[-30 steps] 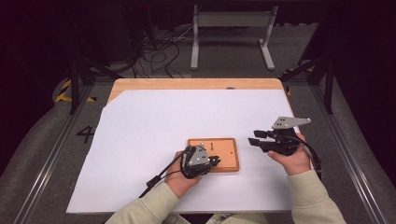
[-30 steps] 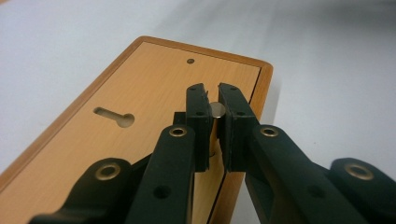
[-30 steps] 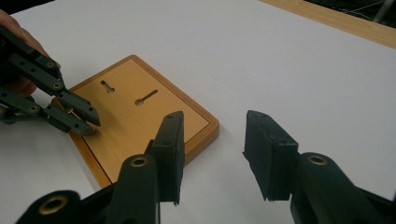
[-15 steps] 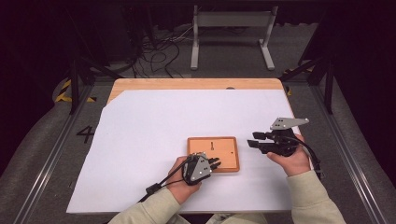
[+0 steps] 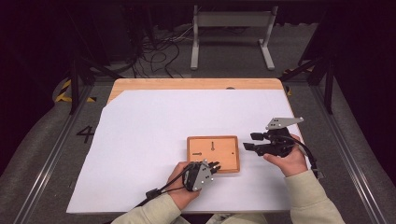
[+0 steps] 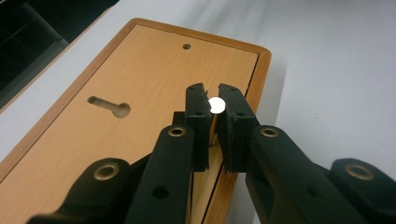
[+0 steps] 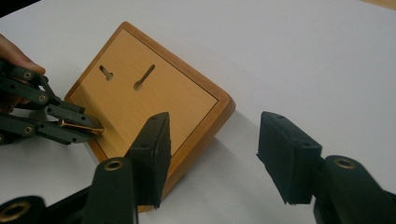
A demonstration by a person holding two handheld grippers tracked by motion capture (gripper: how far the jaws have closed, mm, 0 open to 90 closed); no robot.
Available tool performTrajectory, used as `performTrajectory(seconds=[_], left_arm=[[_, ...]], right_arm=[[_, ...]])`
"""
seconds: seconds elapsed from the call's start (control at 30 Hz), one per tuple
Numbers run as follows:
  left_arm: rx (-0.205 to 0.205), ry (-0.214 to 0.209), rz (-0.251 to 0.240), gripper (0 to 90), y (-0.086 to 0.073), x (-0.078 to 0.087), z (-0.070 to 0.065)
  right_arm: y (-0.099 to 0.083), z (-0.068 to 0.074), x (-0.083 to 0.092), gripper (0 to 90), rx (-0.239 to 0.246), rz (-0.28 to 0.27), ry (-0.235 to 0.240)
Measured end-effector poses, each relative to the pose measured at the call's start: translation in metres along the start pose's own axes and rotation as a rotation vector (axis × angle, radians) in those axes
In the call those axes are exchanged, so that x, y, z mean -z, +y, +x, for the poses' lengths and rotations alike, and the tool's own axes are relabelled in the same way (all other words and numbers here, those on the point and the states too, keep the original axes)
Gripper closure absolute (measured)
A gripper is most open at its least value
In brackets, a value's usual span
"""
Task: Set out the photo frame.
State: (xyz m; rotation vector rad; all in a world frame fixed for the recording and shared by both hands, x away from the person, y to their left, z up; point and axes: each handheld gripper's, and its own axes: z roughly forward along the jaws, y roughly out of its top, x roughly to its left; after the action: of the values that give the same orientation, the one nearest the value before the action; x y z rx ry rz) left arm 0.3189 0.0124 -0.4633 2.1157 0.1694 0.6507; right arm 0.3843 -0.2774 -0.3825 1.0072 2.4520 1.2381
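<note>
The flat rectangular wooden board (image 5: 213,154), pale orange with a raised darker rim and two keyhole-shaped slots cut in its face, lies on the white sheet covering the table (image 5: 154,121), near the person's edge. The left gripper (image 6: 211,100) has its fingers (image 6: 198,116) clamped on a thin copper-coloured pin (image 7: 79,125) with a shiny round head, its tip at the board's near rim; from the right gripper view it looks like a nail or screw, though the view is too small to be sure. The right gripper (image 7: 212,140) hovers just off the board's right side, fingers apart with nothing between them, and they have just been opening wider.

The step in hand seems to be bringing the pin to one of the keyhole slots (image 6: 109,106). To do it well, keep the clamp firm so the smooth metal shaft does not swivel, carry the head to the slot's round end, and let the free gripper steady the board's rim, since smooth wood may slide on the sheet.
</note>
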Motion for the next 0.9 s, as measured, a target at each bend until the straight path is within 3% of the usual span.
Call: performTrajectory(seconds=[0.33,0.67,0.9], left_arm=[[0.01,0.001,0.0,83.0,-0.001,0.0,-0.001],[-0.001,0.001,-0.004,83.0,-0.001,0.0,-0.002],[-0.007,0.002,-0.003,83.0,-0.001,0.0,-0.002]], right_arm=[[0.004,0.001,-0.013,36.9,-0.025,0.046,0.031],[0.015,-0.005,-0.055,23.0,-0.072,0.158,0.1],[0.019,-0.009,-0.07,20.7,-0.101,0.204,0.124]])
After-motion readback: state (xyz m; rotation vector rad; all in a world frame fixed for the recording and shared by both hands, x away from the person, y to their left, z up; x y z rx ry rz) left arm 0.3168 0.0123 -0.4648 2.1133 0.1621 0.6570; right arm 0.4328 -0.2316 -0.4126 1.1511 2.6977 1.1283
